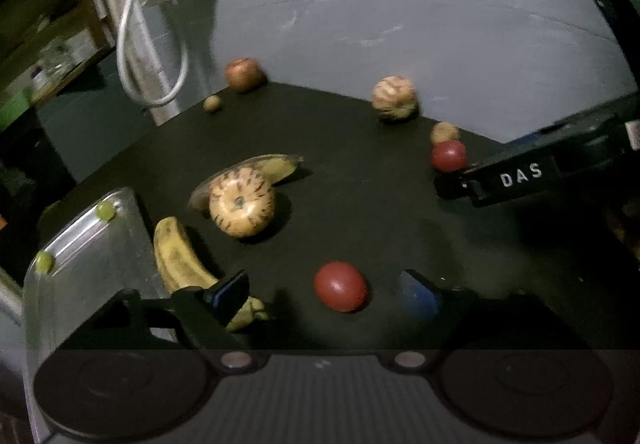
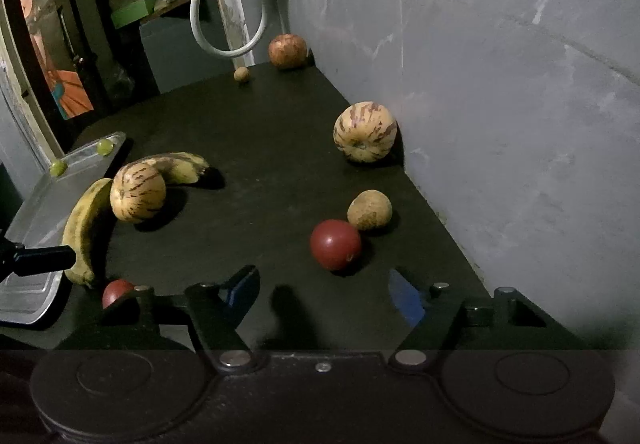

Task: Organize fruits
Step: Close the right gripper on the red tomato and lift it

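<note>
Fruits lie scattered on a dark table (image 1: pixel 360 204). My left gripper (image 1: pixel 328 294) is open, with a red fruit (image 1: pixel 341 286) between its fingers on the table. A near banana (image 1: pixel 180 260), a striped melon (image 1: pixel 242 202) and a second banana (image 1: pixel 276 166) lie to its left. My right gripper (image 2: pixel 324 290) is open and empty, just short of another red fruit (image 2: pixel 335 244) and a tan fruit (image 2: pixel 369 210). A second striped melon (image 2: pixel 365 132) sits by the wall. The right gripper also shows in the left wrist view (image 1: pixel 452 184).
A metal tray (image 1: pixel 80 256) holding two green grapes (image 1: pixel 105 210) stands at the table's left edge. An apple (image 2: pixel 287 50) and a small nut-like fruit (image 2: pixel 241 74) sit at the far end. A grey wall (image 2: pixel 500 84) borders the table's right side. A white cable loop (image 2: pixel 228 24) hangs behind.
</note>
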A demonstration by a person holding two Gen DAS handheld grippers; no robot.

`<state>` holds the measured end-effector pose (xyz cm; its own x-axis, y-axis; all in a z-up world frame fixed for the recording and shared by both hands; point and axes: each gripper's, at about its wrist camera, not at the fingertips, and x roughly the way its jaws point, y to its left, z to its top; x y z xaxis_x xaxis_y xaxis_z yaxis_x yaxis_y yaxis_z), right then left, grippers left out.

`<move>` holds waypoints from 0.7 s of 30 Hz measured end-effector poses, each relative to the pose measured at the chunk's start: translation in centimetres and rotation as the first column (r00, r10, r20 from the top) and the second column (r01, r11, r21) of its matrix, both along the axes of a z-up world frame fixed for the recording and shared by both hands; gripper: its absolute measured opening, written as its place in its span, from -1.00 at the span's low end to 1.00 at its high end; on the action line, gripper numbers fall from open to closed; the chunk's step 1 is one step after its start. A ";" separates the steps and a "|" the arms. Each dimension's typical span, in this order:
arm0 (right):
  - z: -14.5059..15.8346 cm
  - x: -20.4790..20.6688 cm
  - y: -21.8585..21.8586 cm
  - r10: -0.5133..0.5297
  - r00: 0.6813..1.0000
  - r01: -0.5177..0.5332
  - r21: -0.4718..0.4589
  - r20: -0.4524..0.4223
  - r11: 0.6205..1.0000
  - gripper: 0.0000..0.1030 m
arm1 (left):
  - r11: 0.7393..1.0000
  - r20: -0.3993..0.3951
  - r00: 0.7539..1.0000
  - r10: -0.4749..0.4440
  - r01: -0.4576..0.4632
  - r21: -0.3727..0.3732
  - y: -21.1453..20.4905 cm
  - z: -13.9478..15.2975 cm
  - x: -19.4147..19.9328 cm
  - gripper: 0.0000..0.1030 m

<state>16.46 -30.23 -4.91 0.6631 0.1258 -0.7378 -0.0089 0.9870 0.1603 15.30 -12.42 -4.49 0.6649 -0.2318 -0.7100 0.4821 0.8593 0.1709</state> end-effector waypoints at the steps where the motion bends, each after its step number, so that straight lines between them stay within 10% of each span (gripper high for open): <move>1: -0.1 0.1 -0.1 0.000 1.000 0.000 0.001 -0.001 1.000 0.34 | 1.000 0.000 1.000 0.025 -0.025 0.006 -0.1 -0.1 0.1 0.58; 21: -0.9 1.7 0.5 0.003 0.999 -0.002 -0.043 0.041 0.999 -0.35 | 0.986 -0.074 0.984 0.163 -0.166 -0.025 -2.2 -1.1 0.4 -0.19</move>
<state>18.14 -29.68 -5.79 0.6927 0.0964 -0.7147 -0.0171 0.9929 0.1173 15.71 -14.61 -5.59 0.6434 -0.1464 -0.7514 0.3438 0.9323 0.1127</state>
